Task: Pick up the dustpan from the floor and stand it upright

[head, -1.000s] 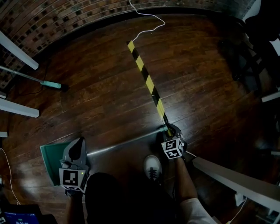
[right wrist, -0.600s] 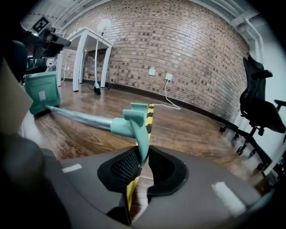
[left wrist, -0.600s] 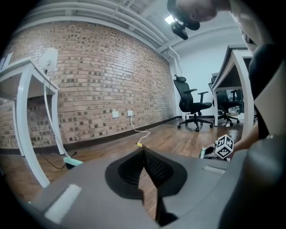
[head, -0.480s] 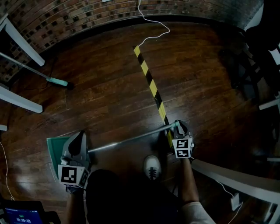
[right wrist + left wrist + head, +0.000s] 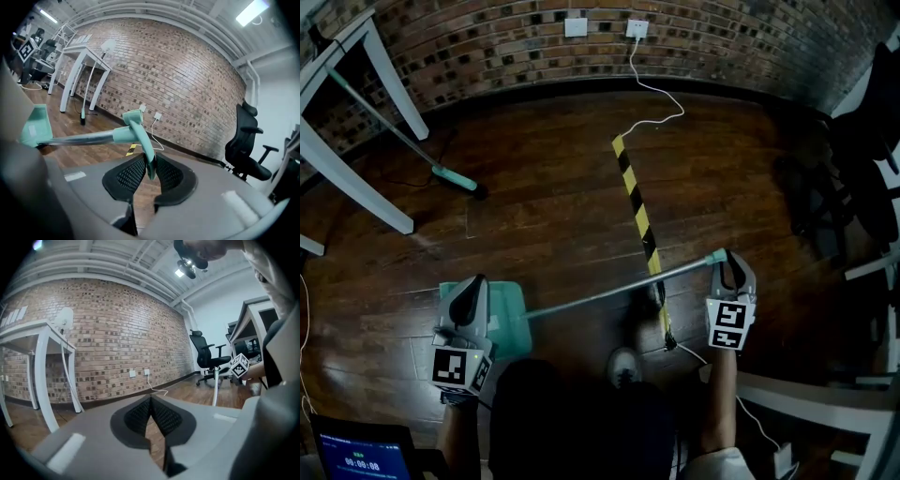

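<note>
The dustpan has a teal pan [image 5: 508,317] and a long metal handle [image 5: 619,291] that ends in a teal grip [image 5: 715,257]. My right gripper [image 5: 729,266] is shut on that grip; its jaws closed onto it within the last second. In the right gripper view the teal grip [image 5: 140,136] sits pinched between the pads [image 5: 150,171], and the handle runs left to the pan [image 5: 36,125]. My left gripper [image 5: 472,292] hangs over the pan's left part. Its jaws [image 5: 150,401] meet at the tips, with nothing seen between them.
A broom [image 5: 450,175] leans by a white table leg [image 5: 356,178] at the back left. Yellow-black tape [image 5: 636,208] and a white cable [image 5: 661,98] cross the wood floor. A black office chair [image 5: 825,187] stands at the right, a white table edge [image 5: 811,394] near right.
My right gripper has risen and shifted right with the handle's end, lifting it off the floor. The left gripper rose a little. The pan now shows to its right.
</note>
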`<state>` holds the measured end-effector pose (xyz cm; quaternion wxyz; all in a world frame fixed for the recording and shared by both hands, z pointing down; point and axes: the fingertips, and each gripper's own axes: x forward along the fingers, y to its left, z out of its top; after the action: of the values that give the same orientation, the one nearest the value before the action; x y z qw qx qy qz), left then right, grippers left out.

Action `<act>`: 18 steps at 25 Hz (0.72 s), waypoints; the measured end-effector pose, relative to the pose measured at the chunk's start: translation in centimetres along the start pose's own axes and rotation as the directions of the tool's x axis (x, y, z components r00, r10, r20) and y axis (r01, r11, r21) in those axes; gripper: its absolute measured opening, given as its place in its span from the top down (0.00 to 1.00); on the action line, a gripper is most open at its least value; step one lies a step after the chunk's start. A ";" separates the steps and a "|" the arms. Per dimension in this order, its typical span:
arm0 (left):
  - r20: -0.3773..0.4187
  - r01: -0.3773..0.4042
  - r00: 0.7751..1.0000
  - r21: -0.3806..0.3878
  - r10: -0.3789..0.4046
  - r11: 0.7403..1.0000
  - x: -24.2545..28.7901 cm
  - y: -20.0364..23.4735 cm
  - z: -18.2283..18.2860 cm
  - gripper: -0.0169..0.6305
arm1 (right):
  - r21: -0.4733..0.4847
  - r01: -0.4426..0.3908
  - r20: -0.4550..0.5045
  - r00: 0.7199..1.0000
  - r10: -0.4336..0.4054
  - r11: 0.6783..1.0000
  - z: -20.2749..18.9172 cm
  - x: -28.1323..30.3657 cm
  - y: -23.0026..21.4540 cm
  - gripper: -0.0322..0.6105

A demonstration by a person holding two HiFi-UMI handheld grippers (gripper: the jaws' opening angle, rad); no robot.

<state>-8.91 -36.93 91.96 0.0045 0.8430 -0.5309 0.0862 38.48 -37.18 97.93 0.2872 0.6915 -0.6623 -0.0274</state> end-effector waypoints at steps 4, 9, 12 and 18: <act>-0.010 -0.029 1.000 -0.026 0.029 0.999 -1.2 1.0 5.1 0.97 | 0.004 0.021 -0.016 1.000 -0.021 1.000 4.8 -2.6 -1.9 0.81; -0.045 -0.026 0.999 -0.006 0.025 1.000 -2.1 1.3 15.1 0.97 | -0.054 0.013 -0.099 0.995 -0.018 0.998 10.7 -5.9 -4.2 0.80; -0.049 -0.023 0.999 -0.004 0.023 1.000 -2.7 1.6 20.2 0.97 | -0.079 -0.004 -0.139 0.990 -0.007 0.997 13.8 -7.3 -3.6 0.78; -0.086 -0.046 0.995 -0.017 0.045 0.999 -5.4 3.1 31.3 0.97 | -0.146 -0.125 -0.241 0.967 0.088 0.981 20.7 -9.5 -1.3 0.72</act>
<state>-9.52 -36.56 60.09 0.0334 0.8261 -0.5502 0.1173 29.85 -35.81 76.87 0.4186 0.6279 -0.6559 0.0164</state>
